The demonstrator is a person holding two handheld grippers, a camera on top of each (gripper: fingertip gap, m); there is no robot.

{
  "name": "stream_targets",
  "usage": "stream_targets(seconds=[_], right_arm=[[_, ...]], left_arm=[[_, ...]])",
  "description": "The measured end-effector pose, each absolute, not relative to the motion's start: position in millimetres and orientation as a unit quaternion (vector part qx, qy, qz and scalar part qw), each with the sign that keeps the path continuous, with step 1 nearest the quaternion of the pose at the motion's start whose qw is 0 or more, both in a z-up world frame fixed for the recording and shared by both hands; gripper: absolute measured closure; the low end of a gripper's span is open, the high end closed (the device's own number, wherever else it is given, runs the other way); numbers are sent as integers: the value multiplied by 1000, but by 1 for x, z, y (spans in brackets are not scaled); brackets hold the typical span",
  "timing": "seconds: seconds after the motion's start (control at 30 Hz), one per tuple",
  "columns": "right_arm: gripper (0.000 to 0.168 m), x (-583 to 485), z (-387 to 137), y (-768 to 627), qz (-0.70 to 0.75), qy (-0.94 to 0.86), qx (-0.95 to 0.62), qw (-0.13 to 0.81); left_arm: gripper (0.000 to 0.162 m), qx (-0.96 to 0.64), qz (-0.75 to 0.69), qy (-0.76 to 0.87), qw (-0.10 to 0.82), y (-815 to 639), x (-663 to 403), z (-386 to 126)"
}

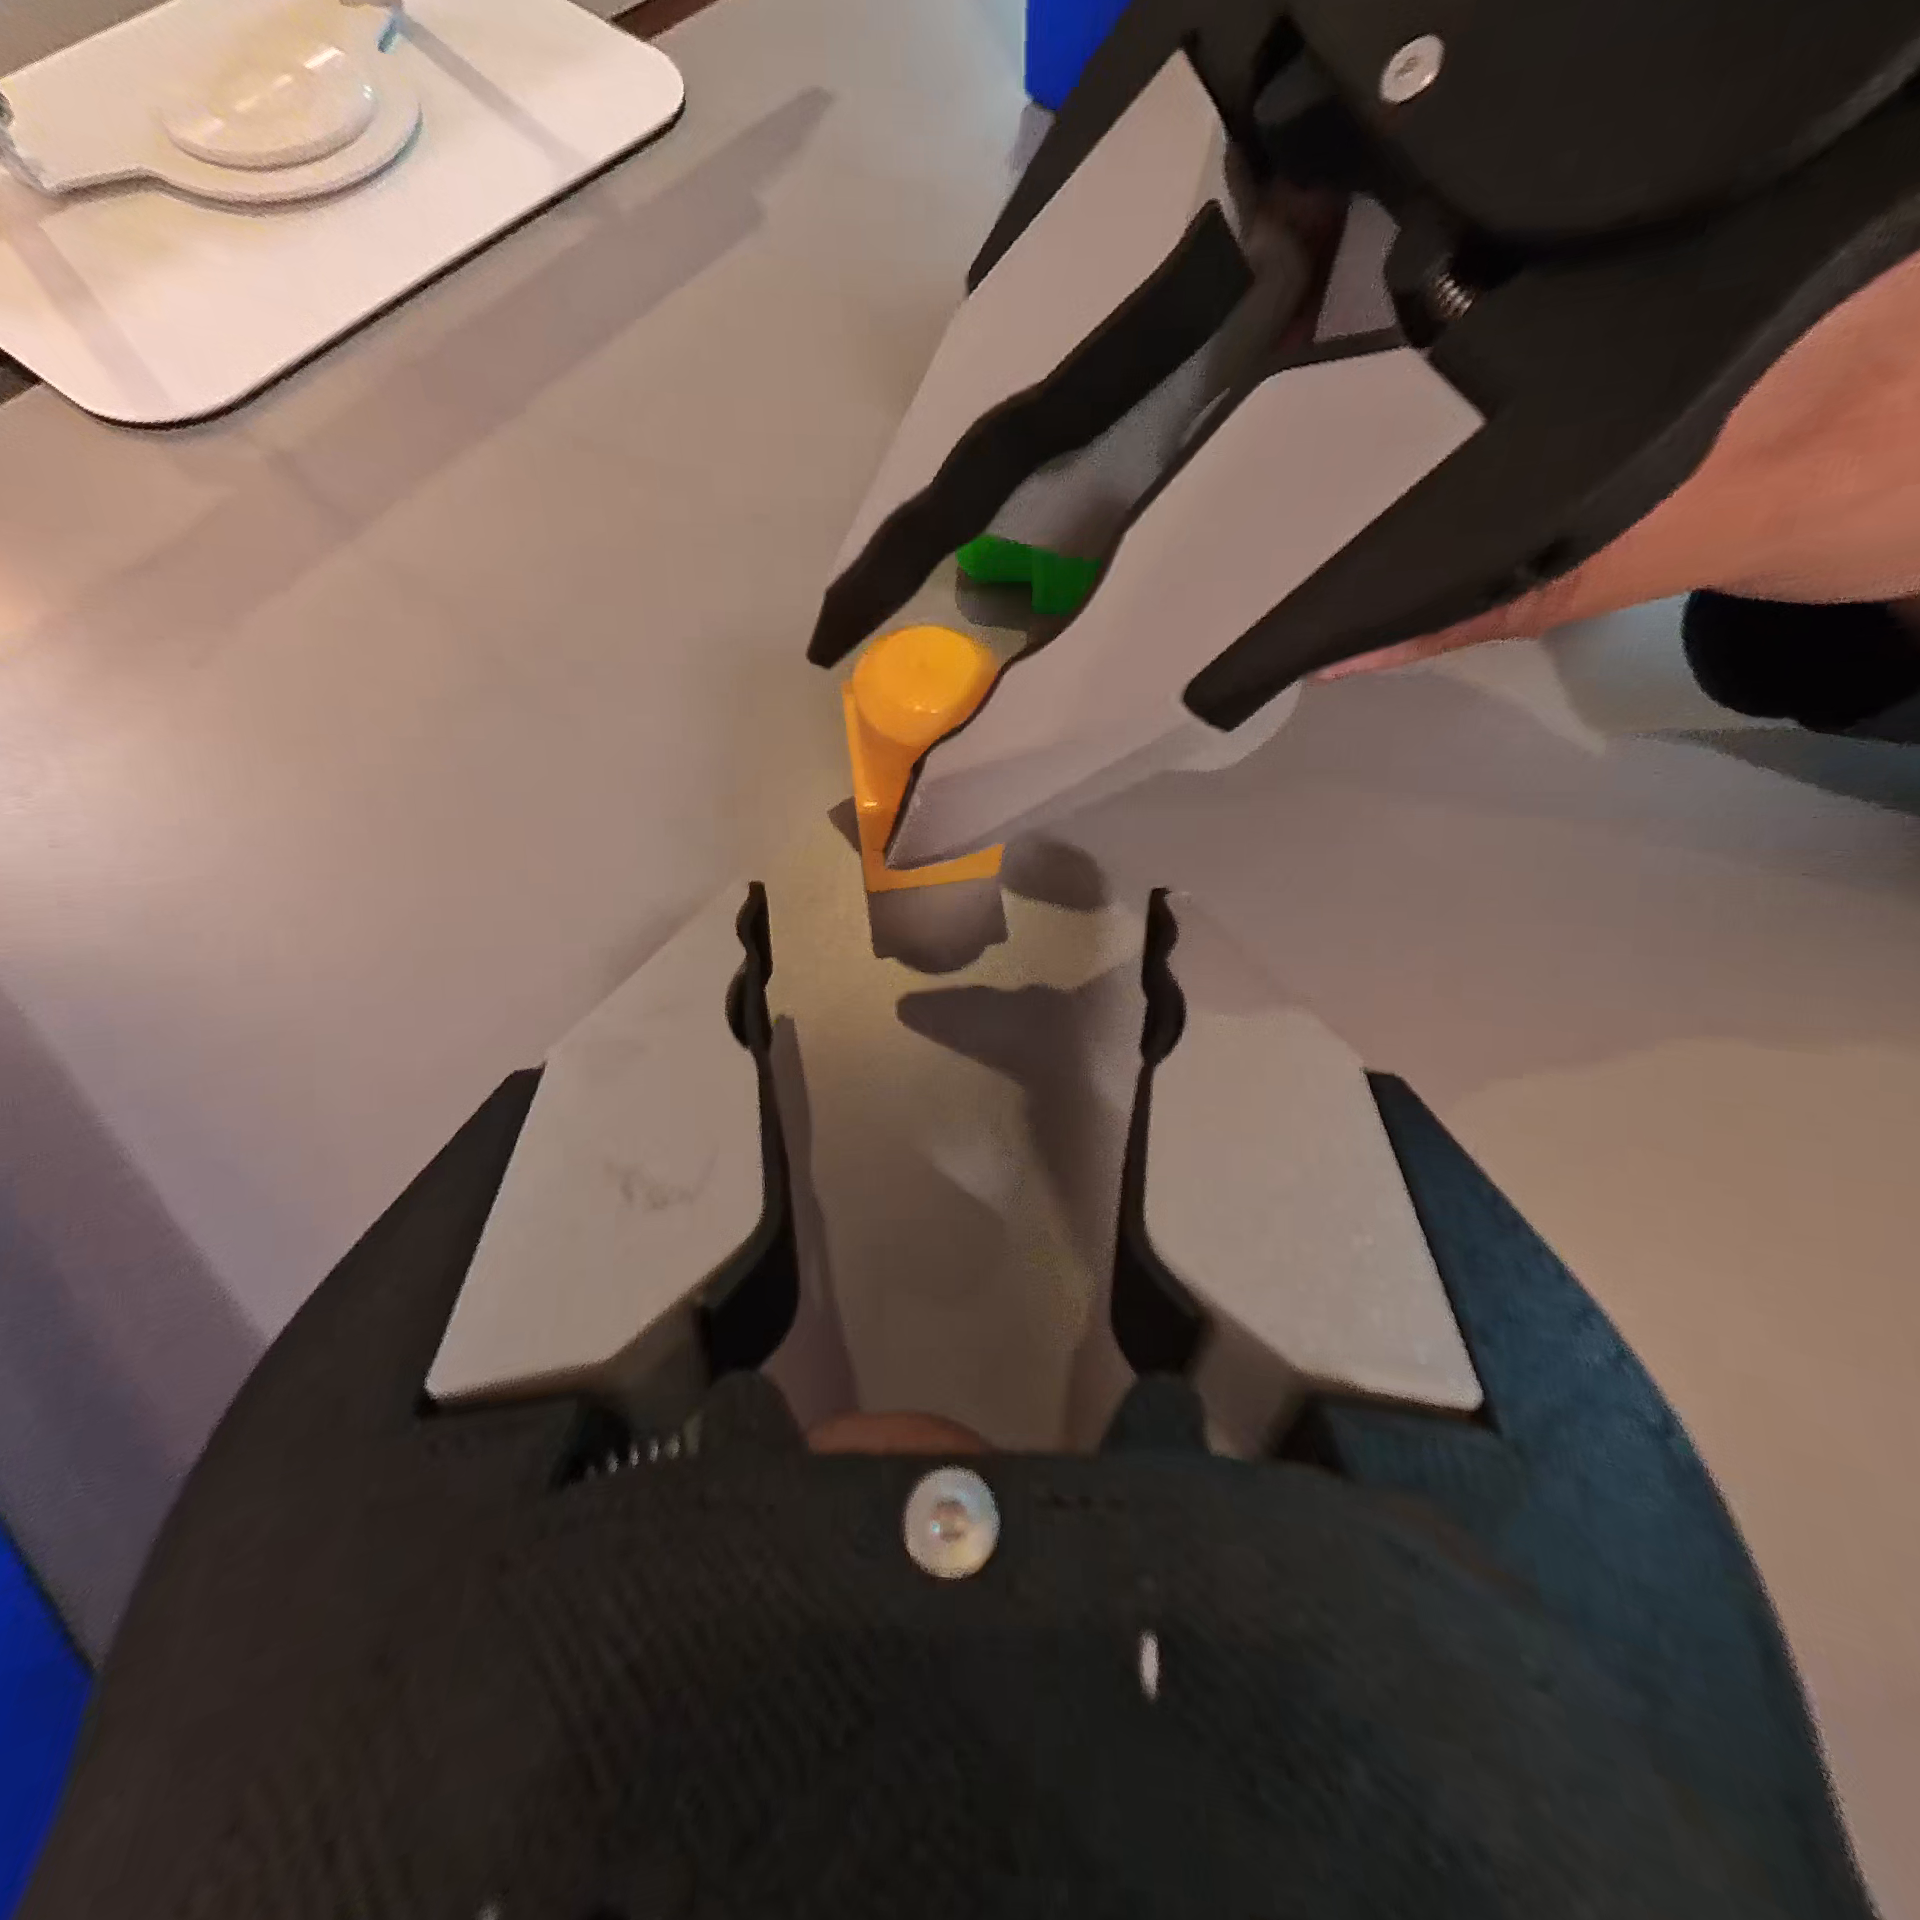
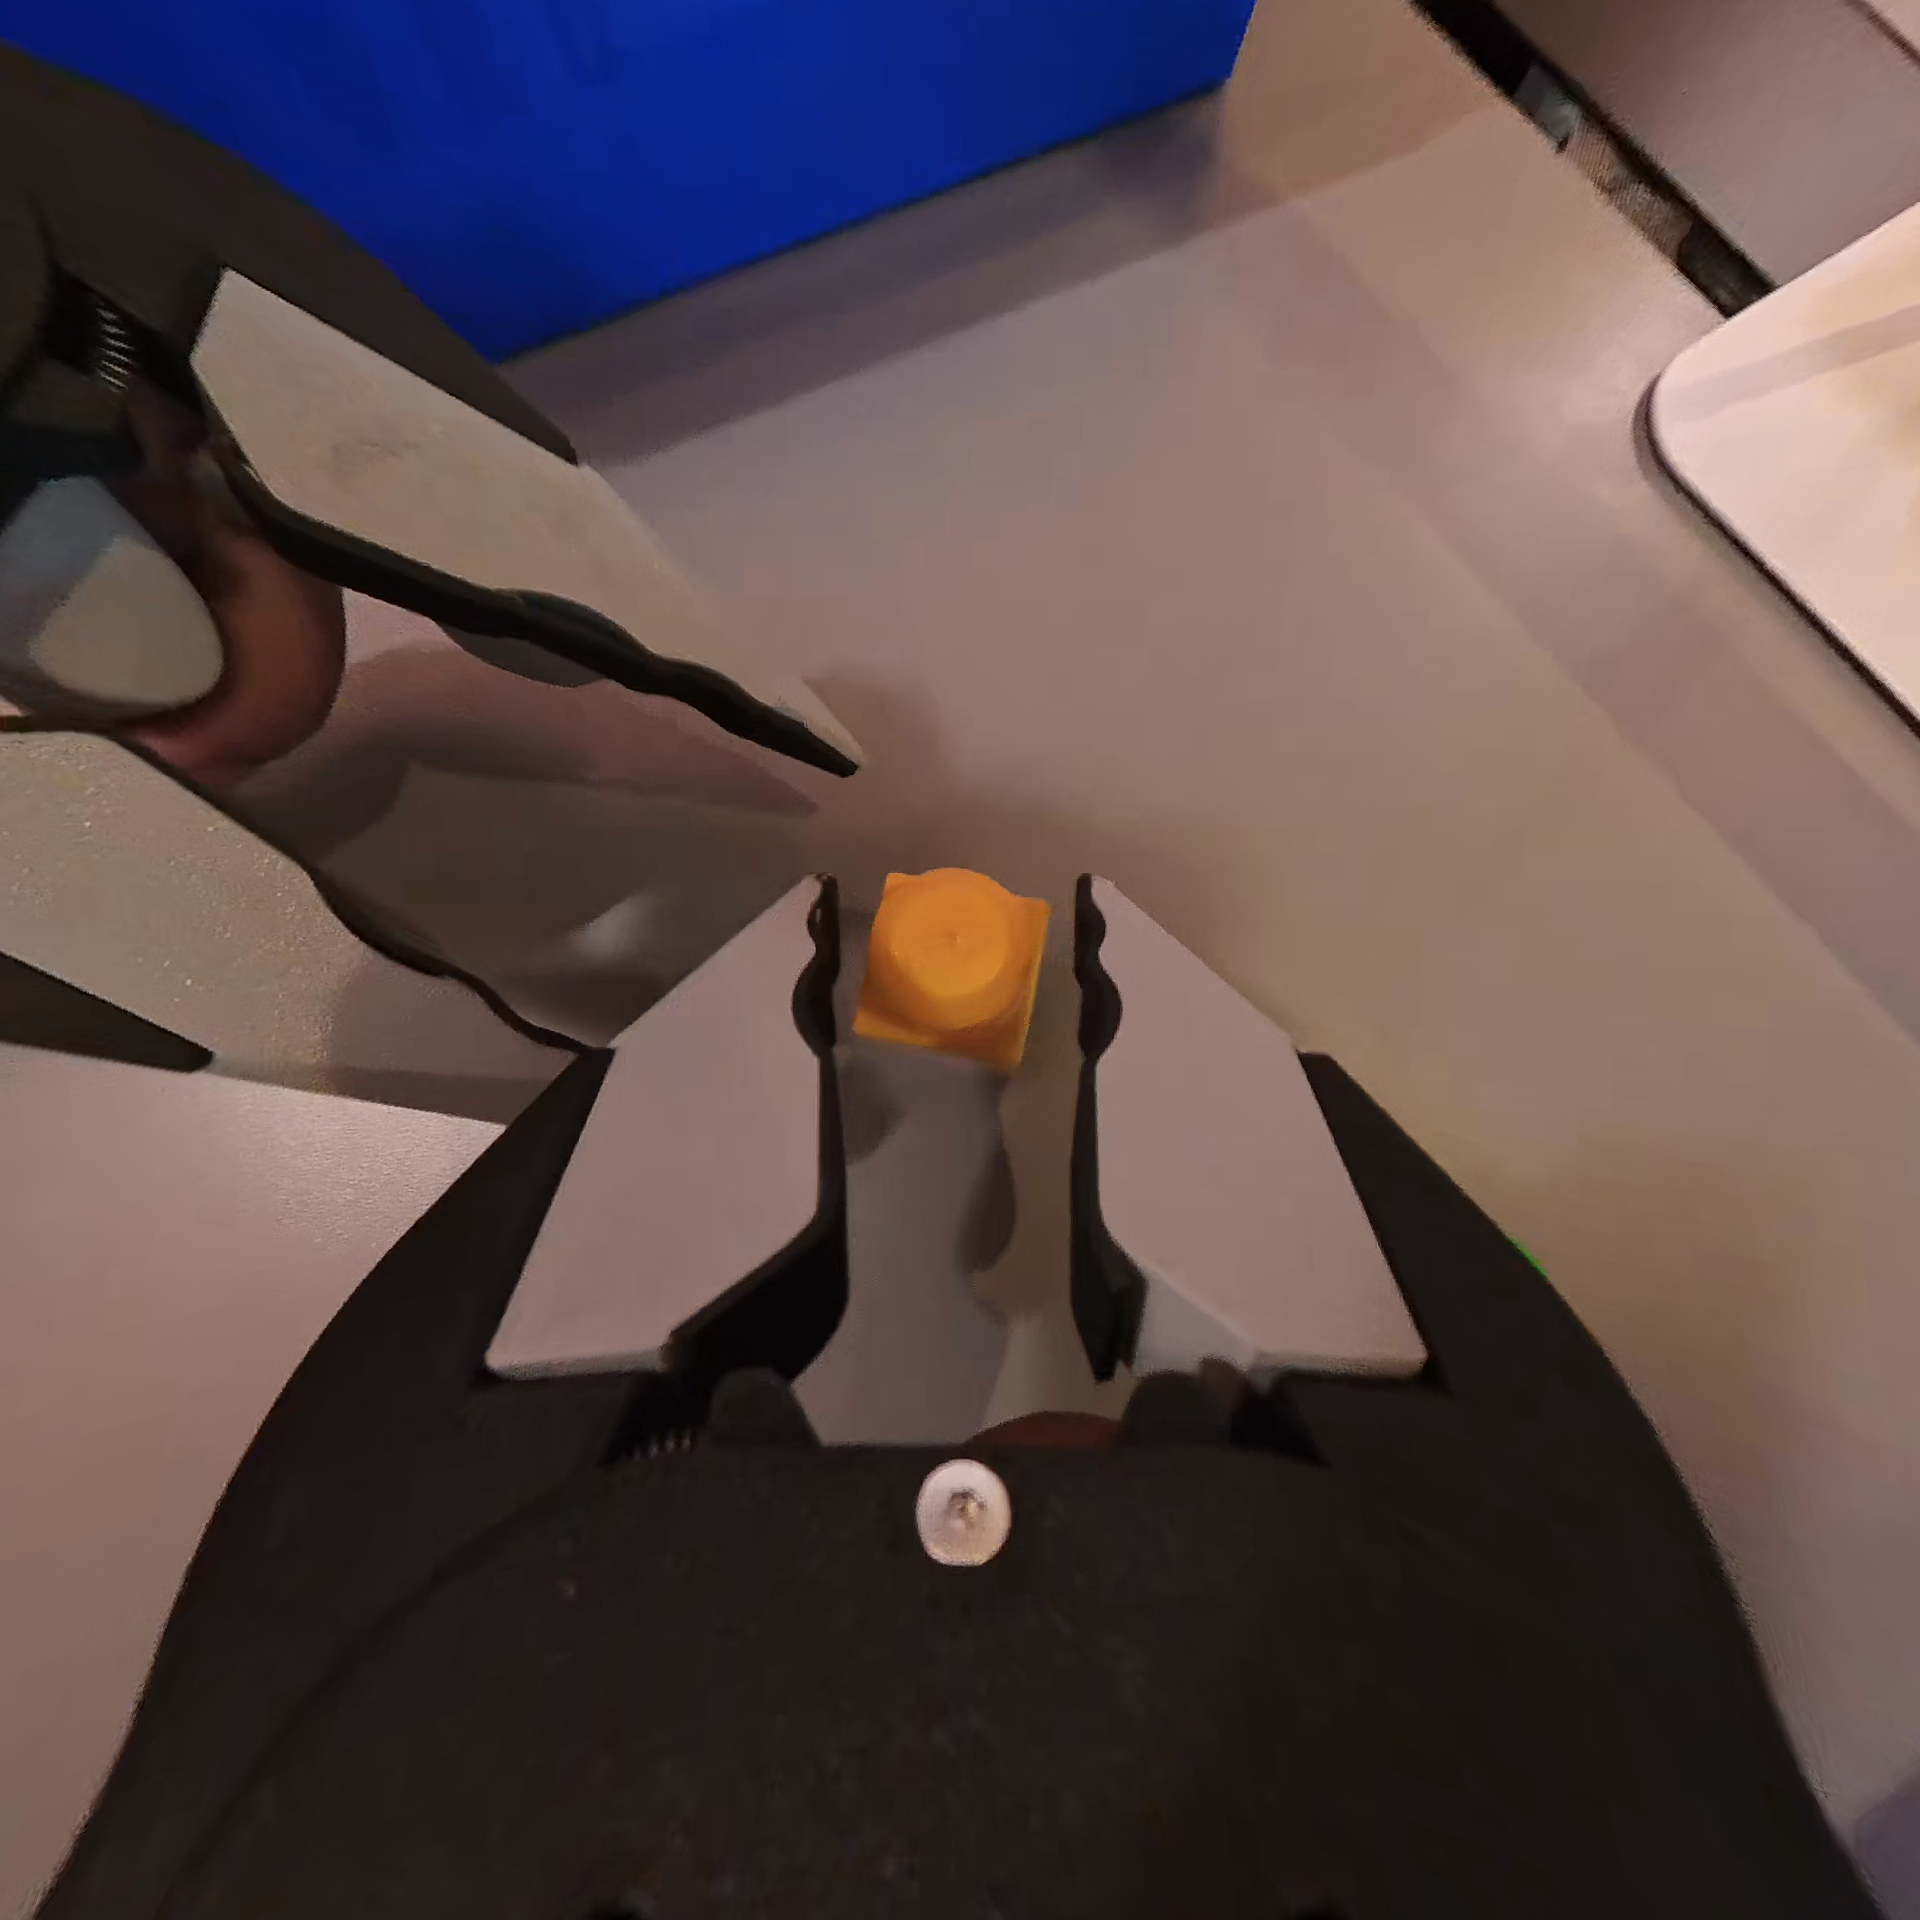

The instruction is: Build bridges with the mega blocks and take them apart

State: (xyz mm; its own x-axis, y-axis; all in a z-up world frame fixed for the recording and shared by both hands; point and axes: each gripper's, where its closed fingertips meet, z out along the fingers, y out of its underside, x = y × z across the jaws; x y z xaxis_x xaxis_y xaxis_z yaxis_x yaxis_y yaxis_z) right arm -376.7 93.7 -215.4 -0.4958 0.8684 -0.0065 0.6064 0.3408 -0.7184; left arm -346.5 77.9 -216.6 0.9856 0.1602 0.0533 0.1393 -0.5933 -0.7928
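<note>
A small orange one-stud block [image 2: 951,966] stands on the grey table [image 2: 1299,727] between the fingers of my right gripper [image 2: 953,883]. A narrow gap shows on each side of it, so the jaws are open around it. In the left wrist view the right gripper [image 1: 868,748] comes down from the upper right over the orange block [image 1: 904,707]. A green block [image 1: 1029,577] lies on the table behind it, partly hidden by the fingers. My left gripper [image 1: 956,896] is open and empty, just short of the orange block, and it also shows in the right wrist view [image 2: 717,904].
A white tray [image 1: 499,208] holding a clear glass dish [image 1: 281,114] sits at the far left of the table; its corner shows in the right wrist view [image 2: 1818,468]. A blue object [image 2: 727,156] stands behind. A person's hand [image 1: 1766,468] holds the right gripper.
</note>
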Motion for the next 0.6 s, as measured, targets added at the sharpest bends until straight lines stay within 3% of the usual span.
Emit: stream_targets(seconds=[0.1,0.3,0.5,0.6], right_arm=[[118,-377,-194,101,390,-767,-455,231],[120,-371,-153,129,478,-683,-447,324],[121,-366,-155,145,464,-671,-439,377],[120,-368,-163,140,453,-682,-438,372]], left_arm=[[91,-885,17,-83,458,75,-347,-205],[91,-834,18,-102,542,55,-353,-147],[104,-732,144,-239,622,-38,-449,-42],[107,-711,182,-329,594,-84,-525,-32]])
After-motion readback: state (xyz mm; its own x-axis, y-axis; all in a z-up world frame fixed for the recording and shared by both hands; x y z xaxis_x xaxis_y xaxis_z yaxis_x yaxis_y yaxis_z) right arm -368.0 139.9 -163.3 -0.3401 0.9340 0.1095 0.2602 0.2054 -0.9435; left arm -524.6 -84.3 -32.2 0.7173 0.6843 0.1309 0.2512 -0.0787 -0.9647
